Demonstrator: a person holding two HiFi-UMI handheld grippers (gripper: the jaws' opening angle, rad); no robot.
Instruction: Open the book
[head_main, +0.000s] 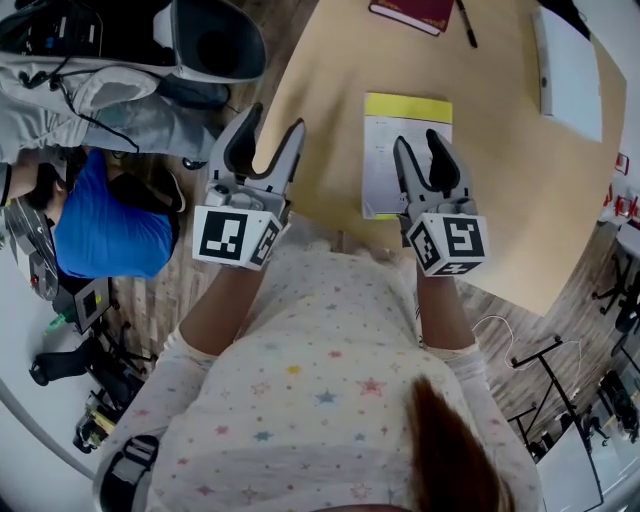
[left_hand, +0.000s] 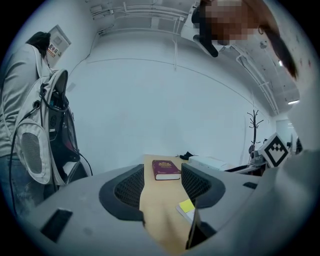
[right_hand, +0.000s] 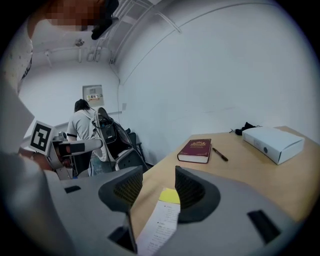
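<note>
Fingers of both grippers stand apart, holding nothing. The left gripper (head_main: 276, 122) hovers at the bench (head_main: 500, 200) edge, the right gripper (head_main: 418, 142) over one yellow-topped sheet (head_main: 405, 125). One closed book (head_main: 412, 12) lies far off, one pen (head_main: 466, 22) beside it, one white box (head_main: 570, 75) further right.
</note>
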